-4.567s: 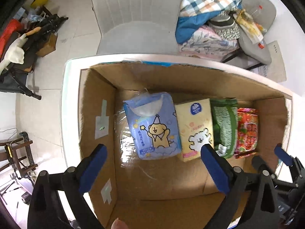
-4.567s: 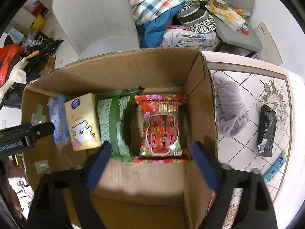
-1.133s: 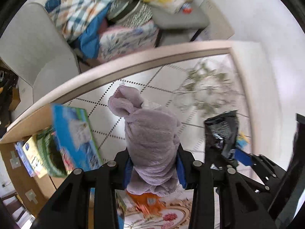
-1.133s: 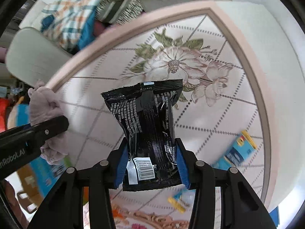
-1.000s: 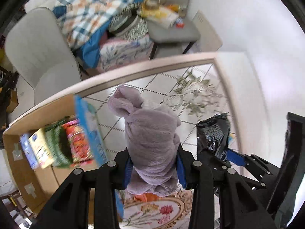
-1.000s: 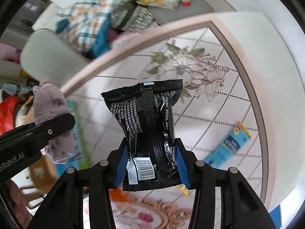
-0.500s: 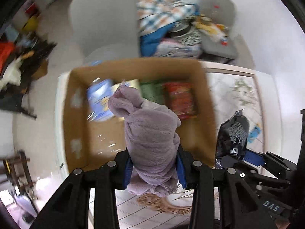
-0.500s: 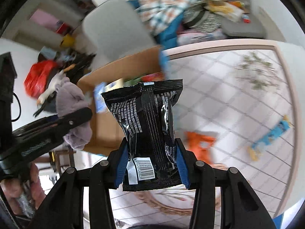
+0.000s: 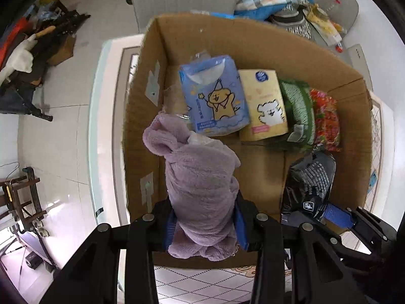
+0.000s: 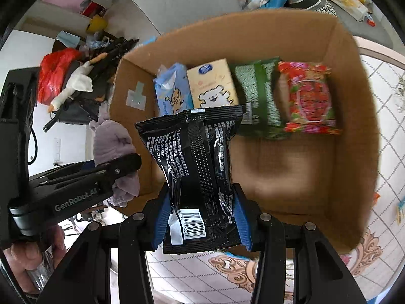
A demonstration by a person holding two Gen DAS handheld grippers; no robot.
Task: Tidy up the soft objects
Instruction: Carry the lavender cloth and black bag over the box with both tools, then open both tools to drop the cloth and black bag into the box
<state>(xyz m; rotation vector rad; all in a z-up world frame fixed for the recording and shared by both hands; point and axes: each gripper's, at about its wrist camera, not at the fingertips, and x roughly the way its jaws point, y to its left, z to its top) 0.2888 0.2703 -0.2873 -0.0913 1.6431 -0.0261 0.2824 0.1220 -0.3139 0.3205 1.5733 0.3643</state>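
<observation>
Above the box (image 9: 253, 40), my left gripper (image 9: 203, 224) is clamped on the towel (image 9: 200, 187), my right gripper (image 10: 201, 217) on the black packet (image 10: 197, 167).

We read "GenRobot.AI" in pale letters along the left gripper (image 10: 119, 174). The black snack packet (image 10: 195, 174) carries a white barcode label whose digits look like 6 974610 430547, though we cannot be sure; its white Chinese print is too small for us to read.
</observation>
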